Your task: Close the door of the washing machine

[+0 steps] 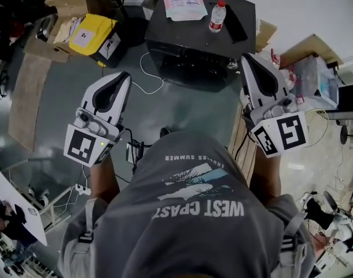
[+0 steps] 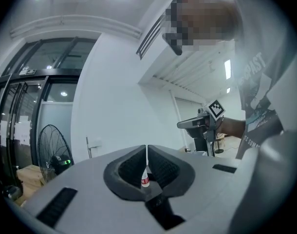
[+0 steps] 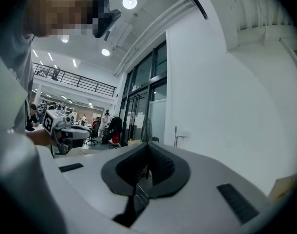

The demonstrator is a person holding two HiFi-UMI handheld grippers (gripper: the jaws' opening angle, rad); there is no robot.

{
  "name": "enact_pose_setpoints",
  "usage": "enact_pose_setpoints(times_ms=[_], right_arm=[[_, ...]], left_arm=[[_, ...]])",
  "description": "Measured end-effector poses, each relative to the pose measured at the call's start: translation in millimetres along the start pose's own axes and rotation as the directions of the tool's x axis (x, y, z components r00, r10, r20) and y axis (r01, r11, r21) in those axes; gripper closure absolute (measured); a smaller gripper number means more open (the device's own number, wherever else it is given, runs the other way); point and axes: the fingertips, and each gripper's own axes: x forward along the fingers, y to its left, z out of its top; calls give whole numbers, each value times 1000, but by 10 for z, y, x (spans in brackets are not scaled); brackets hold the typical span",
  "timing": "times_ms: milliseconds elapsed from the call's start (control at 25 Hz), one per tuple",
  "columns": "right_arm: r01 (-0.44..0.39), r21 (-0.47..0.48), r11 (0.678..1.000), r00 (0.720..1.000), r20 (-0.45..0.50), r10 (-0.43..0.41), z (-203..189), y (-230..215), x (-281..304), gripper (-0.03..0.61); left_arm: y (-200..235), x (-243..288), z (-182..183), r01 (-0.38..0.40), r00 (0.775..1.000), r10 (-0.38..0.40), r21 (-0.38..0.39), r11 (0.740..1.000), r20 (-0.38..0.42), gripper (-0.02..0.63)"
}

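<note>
In the head view the black washing machine (image 1: 165, 33) stands ahead of me, seen from above; its front door cannot be made out from here. On its top lie a pink packet (image 1: 184, 3) and a small bottle (image 1: 217, 16). My left gripper (image 1: 123, 77) is held level at the left, short of the machine, jaws together and empty. My right gripper (image 1: 246, 59) hangs near the machine's right front corner, jaws also together with nothing in them. The left gripper (image 2: 146, 150) and the right gripper (image 3: 148, 145) each show their tips meeting in their own views.
A yellow bag (image 1: 91, 33) sits on cardboard at the far left. A white cable (image 1: 144, 77) loops over the floor in front of the machine. A wooden board (image 1: 240, 138) and a plastic bag (image 1: 315, 80) are at the right. A standing fan (image 2: 53, 150) is by the glass doors.
</note>
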Motion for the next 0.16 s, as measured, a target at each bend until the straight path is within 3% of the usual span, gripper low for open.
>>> enact_pose_setpoints(times_ms=[160], right_arm=[[-2, 0, 1000, 1000, -12, 2, -33, 13, -11, 552]], left_arm=[[-29, 11, -23, 11, 1000, -11, -4, 1000, -2, 594]])
